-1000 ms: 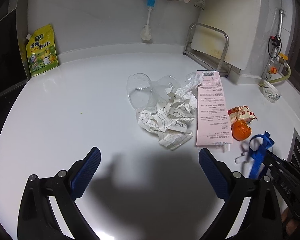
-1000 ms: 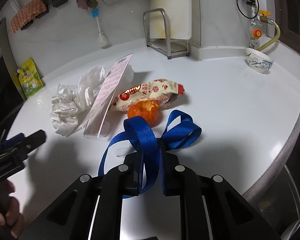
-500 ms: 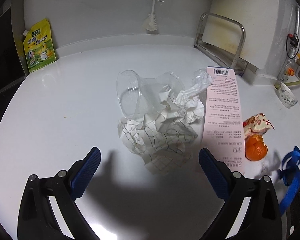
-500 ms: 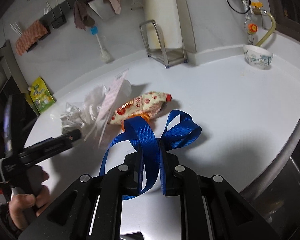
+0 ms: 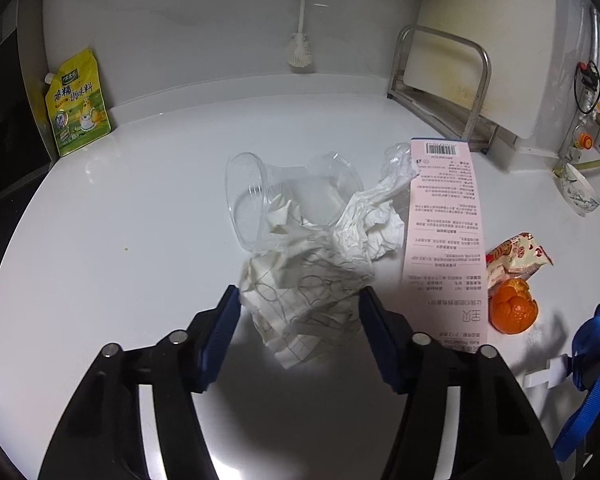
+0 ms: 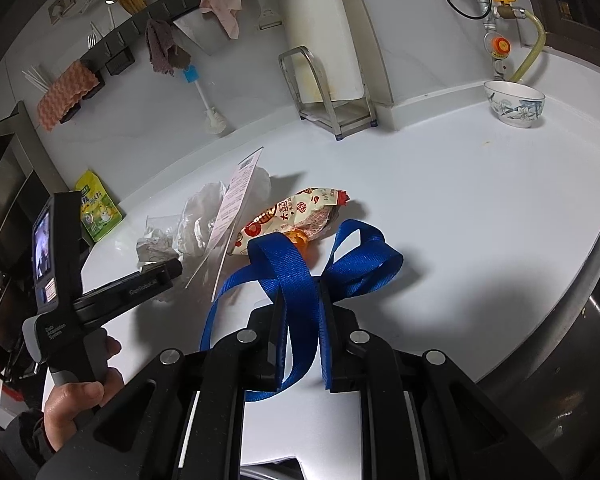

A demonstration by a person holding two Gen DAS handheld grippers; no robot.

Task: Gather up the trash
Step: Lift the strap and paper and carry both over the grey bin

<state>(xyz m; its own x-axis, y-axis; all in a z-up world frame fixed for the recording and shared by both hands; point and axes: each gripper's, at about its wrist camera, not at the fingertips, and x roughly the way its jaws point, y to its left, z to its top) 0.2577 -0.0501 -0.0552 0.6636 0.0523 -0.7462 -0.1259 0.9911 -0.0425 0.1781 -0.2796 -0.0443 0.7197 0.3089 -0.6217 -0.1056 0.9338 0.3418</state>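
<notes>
Left gripper [image 5: 300,312], jaws just closing in, brackets the crumpled paper [image 5: 308,300] on the white counter [image 5: 140,220]; its pads seem to touch the wad's edges, though that is hard to judge. Behind lies a clear cup [image 5: 252,204], then a pink card [image 5: 444,232], snack wrapper [image 5: 516,256] and orange peel [image 5: 514,312]. Right gripper [image 6: 302,344] is clamped on a blue strap [image 6: 296,280].

Left wrist view: close, angled down over the crumpled paper [image 5: 312,300]. Right wrist view: further back, facing it across the counter [image 6: 480,200]; both show the orange peel [image 5: 513,310].
</notes>
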